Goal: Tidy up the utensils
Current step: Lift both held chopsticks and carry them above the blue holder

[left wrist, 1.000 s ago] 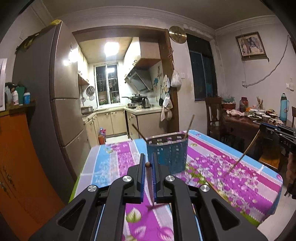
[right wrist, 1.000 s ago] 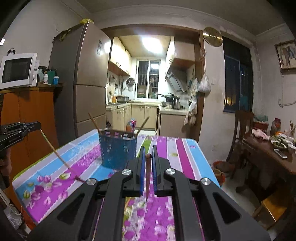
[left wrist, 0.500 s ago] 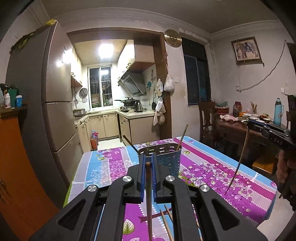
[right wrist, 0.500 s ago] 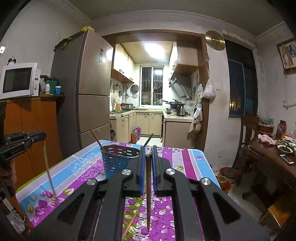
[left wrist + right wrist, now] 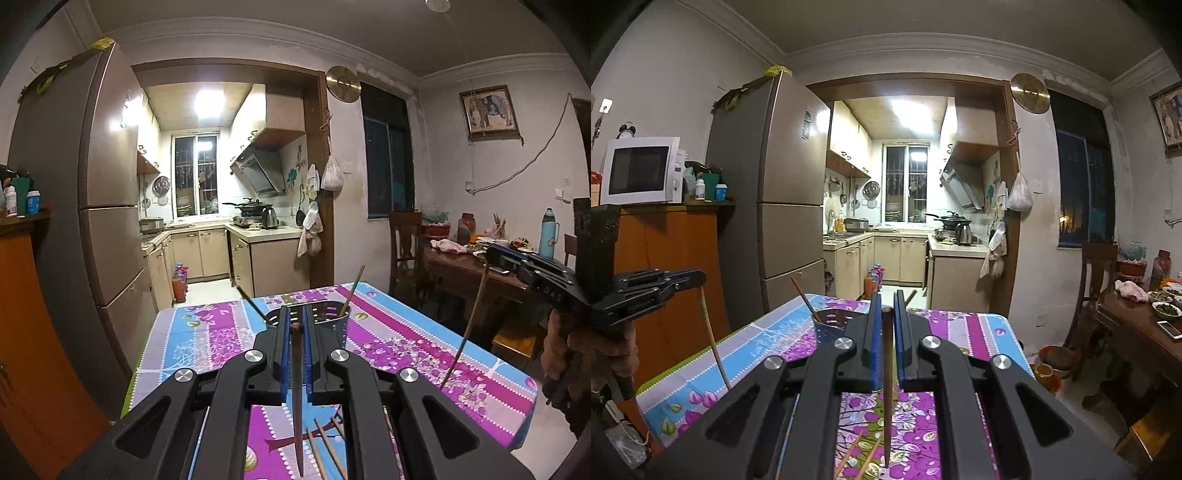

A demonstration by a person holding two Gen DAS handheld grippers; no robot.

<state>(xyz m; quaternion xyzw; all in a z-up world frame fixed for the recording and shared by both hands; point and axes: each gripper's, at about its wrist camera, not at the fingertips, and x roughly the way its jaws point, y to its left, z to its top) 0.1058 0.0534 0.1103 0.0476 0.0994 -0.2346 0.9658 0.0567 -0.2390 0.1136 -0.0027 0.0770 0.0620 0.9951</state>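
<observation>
A blue perforated utensil holder stands on the floral tablecloth, with two chopsticks leaning in it. My left gripper is shut on a dark chopstick that hangs point down above the table, just in front of the holder. My right gripper is shut on another dark chopstick, also hanging down, with the holder ahead to its left. Each view shows the other gripper off to the side with its stick dangling. Several loose chopsticks lie on the cloth below.
A tall fridge and an orange wooden cabinet stand left of the table. A dark dining table with dishes and a chair stand on the right. The kitchen doorway lies beyond the table's far edge.
Both grippers have risen, lifting their chopsticks clear of the cloth so they now hang nearly upright. The holder sits lower in both views.
</observation>
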